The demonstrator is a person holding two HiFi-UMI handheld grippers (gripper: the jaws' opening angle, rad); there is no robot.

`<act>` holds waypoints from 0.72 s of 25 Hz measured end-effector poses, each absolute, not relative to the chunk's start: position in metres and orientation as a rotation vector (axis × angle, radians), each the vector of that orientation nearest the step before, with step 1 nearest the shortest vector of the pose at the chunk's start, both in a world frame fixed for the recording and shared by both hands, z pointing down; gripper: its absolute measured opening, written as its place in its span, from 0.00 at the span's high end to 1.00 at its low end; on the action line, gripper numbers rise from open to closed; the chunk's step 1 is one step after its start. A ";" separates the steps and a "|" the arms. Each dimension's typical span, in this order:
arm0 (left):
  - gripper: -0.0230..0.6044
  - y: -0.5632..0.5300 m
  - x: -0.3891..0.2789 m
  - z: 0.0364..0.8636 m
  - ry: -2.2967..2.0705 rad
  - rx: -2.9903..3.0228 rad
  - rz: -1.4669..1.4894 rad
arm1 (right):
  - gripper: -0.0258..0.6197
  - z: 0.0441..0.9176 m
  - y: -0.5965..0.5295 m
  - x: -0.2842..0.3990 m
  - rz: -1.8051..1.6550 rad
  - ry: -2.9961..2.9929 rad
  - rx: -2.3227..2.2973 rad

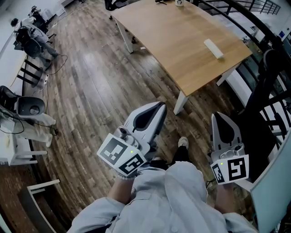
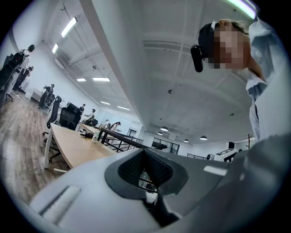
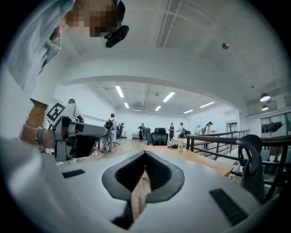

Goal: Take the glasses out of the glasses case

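A white oblong glasses case (image 1: 213, 48) lies shut near the right edge of a wooden table (image 1: 177, 36) in the head view. It is well ahead of both grippers. My left gripper (image 1: 159, 107) is held in the air over the wood floor, short of the table's near corner, jaws together with nothing between them. My right gripper (image 1: 218, 116) hangs beside it to the right, also shut and empty. The left gripper view shows the closed jaws (image 2: 144, 153) pointing level at the table (image 2: 75, 146). In the right gripper view the closed jaws (image 3: 145, 154) face the table (image 3: 202, 162).
A black railing (image 1: 254, 27) runs along the table's far right side. A small bottle (image 1: 179, 2) stands at the table's far end. Office chairs and gear (image 1: 27, 38) and a white desk (image 1: 20, 141) sit at the left. People stand far off in the room.
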State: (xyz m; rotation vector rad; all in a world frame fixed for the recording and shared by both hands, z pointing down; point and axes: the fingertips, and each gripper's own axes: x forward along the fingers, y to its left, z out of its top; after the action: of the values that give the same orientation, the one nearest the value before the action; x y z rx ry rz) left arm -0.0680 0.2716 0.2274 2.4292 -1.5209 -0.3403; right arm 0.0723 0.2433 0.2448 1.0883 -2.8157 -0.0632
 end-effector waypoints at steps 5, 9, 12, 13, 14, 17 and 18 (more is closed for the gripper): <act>0.96 0.230 -0.055 0.228 -1.568 2.396 -0.331 | 0.96 0.246 0.198 0.085 -0.047 -2.840 1.034; 0.96 0.200 -0.042 0.223 -1.609 2.384 -0.321 | 0.96 0.244 0.162 0.094 -0.043 -2.858 0.985; 0.96 0.179 -0.036 0.221 -1.646 2.367 -0.325 | 0.96 0.241 0.138 0.099 -0.055 -2.872 0.945; 0.96 0.173 -0.035 0.220 -1.658 2.362 -0.328 | 0.96 0.240 0.130 0.100 -0.061 -2.876 0.932; 0.96 0.167 -0.035 0.219 -1.671 2.357 -0.332 | 0.96 0.239 0.123 0.101 -0.067 -2.880 0.919; 0.96 0.151 -0.032 0.216 -1.710 2.340 -0.344 | 0.96 0.238 0.104 0.103 -0.077 -2.893 0.880; 0.96 0.146 -0.031 0.215 -1.723 2.335 -0.345 | 0.96 0.238 0.098 0.103 -0.077 -2.897 0.867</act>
State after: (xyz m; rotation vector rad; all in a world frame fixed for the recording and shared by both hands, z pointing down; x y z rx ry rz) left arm -0.0315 0.1464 0.2151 2.3350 -1.7225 -0.3454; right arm 0.1032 0.0982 0.2378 0.8668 -2.8971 -0.0775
